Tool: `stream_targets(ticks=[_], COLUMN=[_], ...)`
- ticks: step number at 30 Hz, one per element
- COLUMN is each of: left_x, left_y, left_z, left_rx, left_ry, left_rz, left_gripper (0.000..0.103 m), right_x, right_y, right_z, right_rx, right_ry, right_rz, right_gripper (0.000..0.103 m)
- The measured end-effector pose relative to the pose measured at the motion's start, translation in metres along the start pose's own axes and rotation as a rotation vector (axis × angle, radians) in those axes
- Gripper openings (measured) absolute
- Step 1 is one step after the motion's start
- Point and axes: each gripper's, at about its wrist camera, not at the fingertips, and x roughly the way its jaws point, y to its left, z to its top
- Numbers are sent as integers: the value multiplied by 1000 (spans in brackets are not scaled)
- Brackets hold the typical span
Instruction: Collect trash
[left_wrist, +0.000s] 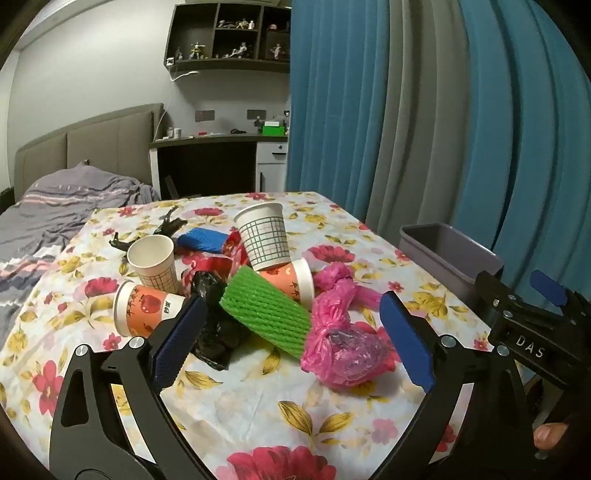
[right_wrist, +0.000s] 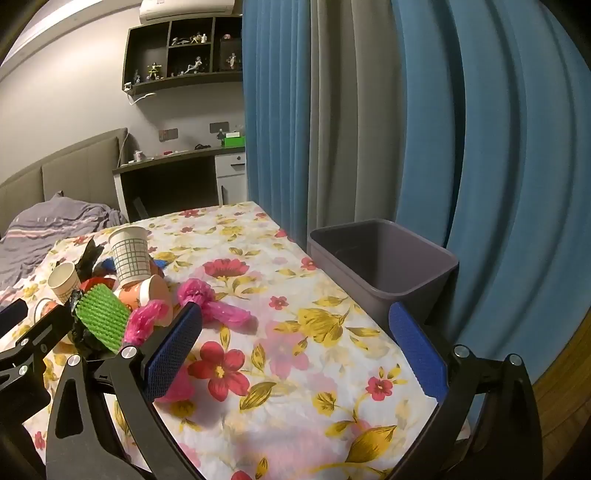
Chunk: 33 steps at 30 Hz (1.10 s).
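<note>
Heaped on the left half of the flowered tablecloth (left_wrist: 258, 406): a green foam net sleeve (left_wrist: 267, 314), a crumpled black bag (left_wrist: 218, 332), a knotted pink plastic bag (left_wrist: 340, 332), a blue foam sleeve (left_wrist: 201, 238), and paper cups, two gridded ones upright (left_wrist: 264, 234) (left_wrist: 153, 264) and two orange ones on their sides (left_wrist: 147, 308) (left_wrist: 295, 282). Beside the table's right edge, against the blue curtain (right_wrist: 498, 147), a grey bin (right_wrist: 380, 258). Left gripper (left_wrist: 291, 332) angled down over the heap, jaws spread wide, blue pads flanking the green sleeve and pink bag, pinching nothing. Right gripper (right_wrist: 303, 350) likewise tilted down and spread wide, over bare cloth between heap and bin. Only in the left wrist view: the whole heap, plus a fingertip (left_wrist: 550, 435) at lower right. Only in the right wrist view: the bin's inside, nothing visible in the part shown.
</note>
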Motion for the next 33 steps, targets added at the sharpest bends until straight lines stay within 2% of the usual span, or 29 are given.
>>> stream_targets(ticks=[33], left_x=[6], left_y=[-3], left_z=[0], left_rx=[6], left_ry=[5], left_rz=[2], left_gripper=[94], right_x=[0], right_y=[-3], right_z=[3], right_rx=[9], right_ry=[-18], right_rz=[9], right_gripper=[98])
